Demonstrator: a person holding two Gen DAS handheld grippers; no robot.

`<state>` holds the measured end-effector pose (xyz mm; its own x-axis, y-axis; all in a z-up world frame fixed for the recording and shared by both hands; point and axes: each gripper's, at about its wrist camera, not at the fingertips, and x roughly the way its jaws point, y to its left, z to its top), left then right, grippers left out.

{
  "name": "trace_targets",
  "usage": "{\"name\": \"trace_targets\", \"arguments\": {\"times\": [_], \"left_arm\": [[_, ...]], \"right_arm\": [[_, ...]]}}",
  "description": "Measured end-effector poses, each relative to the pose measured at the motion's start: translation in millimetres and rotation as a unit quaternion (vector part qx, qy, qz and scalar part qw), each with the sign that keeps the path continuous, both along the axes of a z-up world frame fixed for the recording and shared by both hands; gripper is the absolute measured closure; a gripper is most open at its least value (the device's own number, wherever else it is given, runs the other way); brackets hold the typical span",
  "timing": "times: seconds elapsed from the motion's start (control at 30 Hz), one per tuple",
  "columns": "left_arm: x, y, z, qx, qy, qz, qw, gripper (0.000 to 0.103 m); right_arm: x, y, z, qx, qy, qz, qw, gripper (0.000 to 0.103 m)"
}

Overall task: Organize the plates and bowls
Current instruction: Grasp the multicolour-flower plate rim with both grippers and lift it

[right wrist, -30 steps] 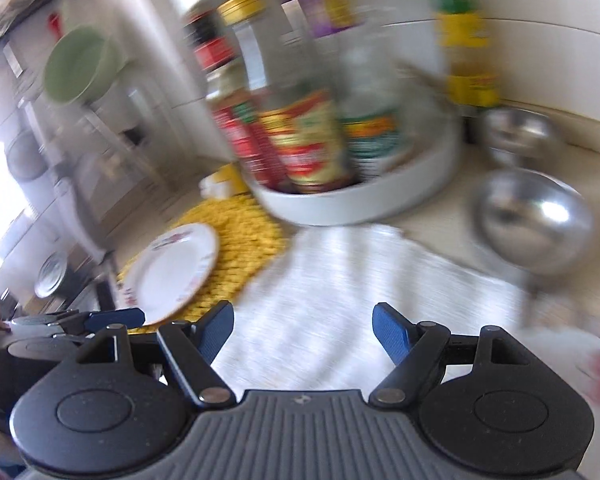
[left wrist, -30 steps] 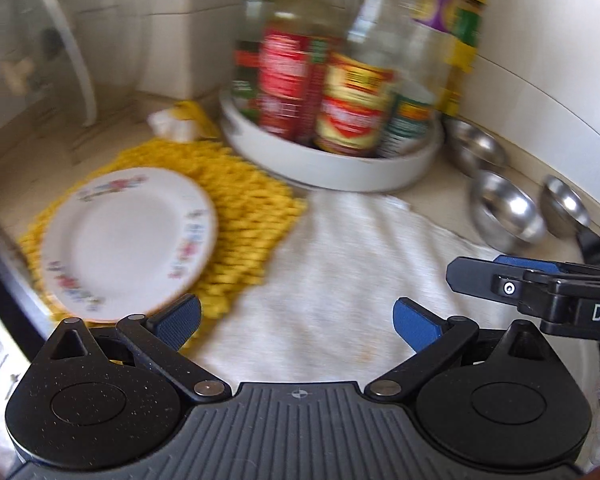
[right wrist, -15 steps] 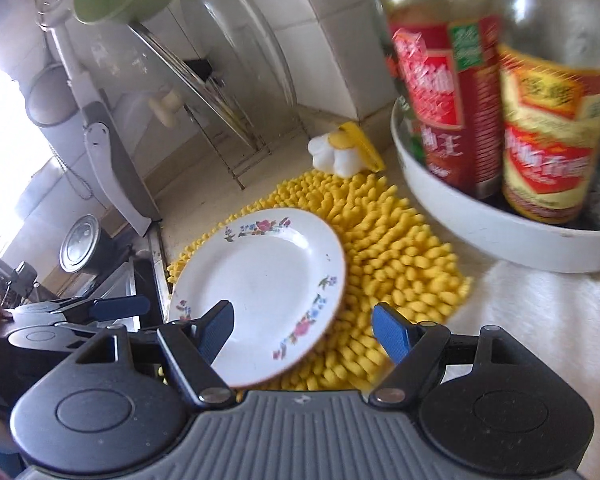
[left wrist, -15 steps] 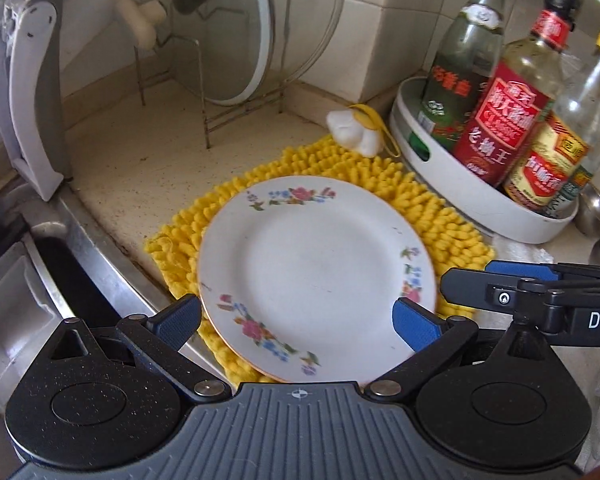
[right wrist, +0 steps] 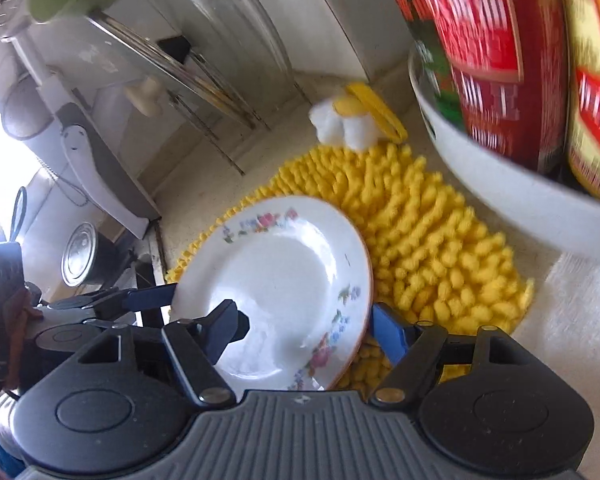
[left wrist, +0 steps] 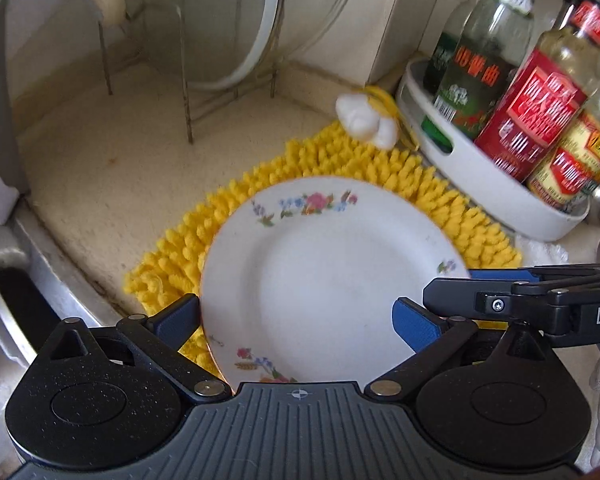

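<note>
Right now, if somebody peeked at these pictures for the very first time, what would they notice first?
Probably the white flowered plate, lying on a fluffy bright yellow mat in the middle of the counter. Both grippers are open around it: the left gripper from the near side, the right gripper at its right rim. After that, the red-labelled bottles standing in a white tray at the right.
</note>
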<state>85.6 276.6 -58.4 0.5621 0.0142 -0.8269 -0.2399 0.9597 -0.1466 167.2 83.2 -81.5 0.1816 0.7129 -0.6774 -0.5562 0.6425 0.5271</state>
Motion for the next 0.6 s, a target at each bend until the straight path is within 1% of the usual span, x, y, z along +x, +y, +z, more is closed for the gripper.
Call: {"name": "trace_targets", "arguments": {"times": [0.13, 0.2, 0.27, 0.4, 0.6], "left_arm": [[3, 0, -3, 0.001, -0.003, -0.011, 0.9999, 0.002], [7, -1, -3, 0.005, -0.004, -0.014, 0.9999, 0.002], [8, -2, -2, 0.009, -0.001, -0.013, 0.9999, 0.003], [5, -4, 2, 0.003, 0.000, -0.009, 1.0000, 0.003], [1, -19, 13, -0.001, -0.012, -0.018, 0.9998, 0.002]], "right_arm": [[2, 1, -4, 0.001, -0.002, 0.003, 1.000, 0.030], [3, 2, -2, 0.000, 0.001, 0.003, 1.000, 0.037], [2, 3, 0, -0.007, -0.002, 0.000, 1.000, 0.038], [-1, -2, 4, -0.003, -0.003, -0.001, 1.000, 0.038], [-7, -24, 12, 0.006, -0.001, -0.020, 1.000, 0.038]]}}
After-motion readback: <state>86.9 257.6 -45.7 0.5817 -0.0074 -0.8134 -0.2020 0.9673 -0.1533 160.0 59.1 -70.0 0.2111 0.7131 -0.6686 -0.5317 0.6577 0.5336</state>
